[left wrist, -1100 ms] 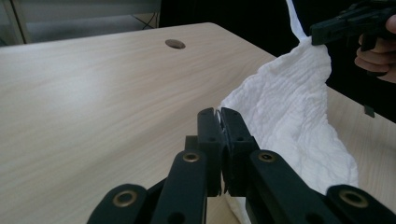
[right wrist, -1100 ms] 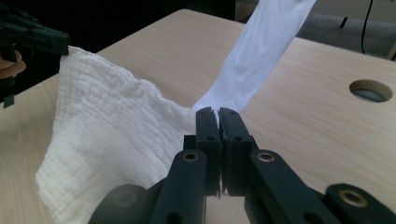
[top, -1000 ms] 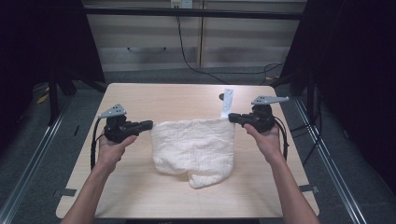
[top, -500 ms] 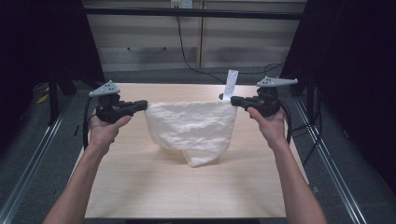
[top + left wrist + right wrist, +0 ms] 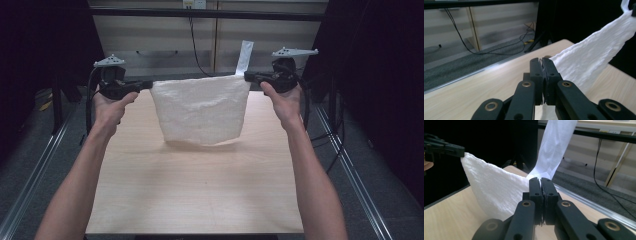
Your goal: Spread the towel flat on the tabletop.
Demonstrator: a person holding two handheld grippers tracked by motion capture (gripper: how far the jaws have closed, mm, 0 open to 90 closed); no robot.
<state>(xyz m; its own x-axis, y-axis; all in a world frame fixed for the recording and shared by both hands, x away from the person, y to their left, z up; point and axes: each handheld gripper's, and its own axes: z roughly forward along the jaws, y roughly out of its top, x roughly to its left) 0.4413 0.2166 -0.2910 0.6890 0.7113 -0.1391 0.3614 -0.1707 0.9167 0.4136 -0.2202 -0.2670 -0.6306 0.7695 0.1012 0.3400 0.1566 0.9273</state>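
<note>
Towel (image 5: 202, 107) hangs stretched between left claw (image 5: 148, 84) at nine o'clock and right claw (image 5: 247, 76) at three, each clamped on a top corner so it drapes flat above the bench (image 5: 200, 190).

One camera looks down from above my side of the pale wooden table (image 5: 200, 190); two ride close behind my jaws, sharing the white textured cloth (image 5: 589, 60).
</note>
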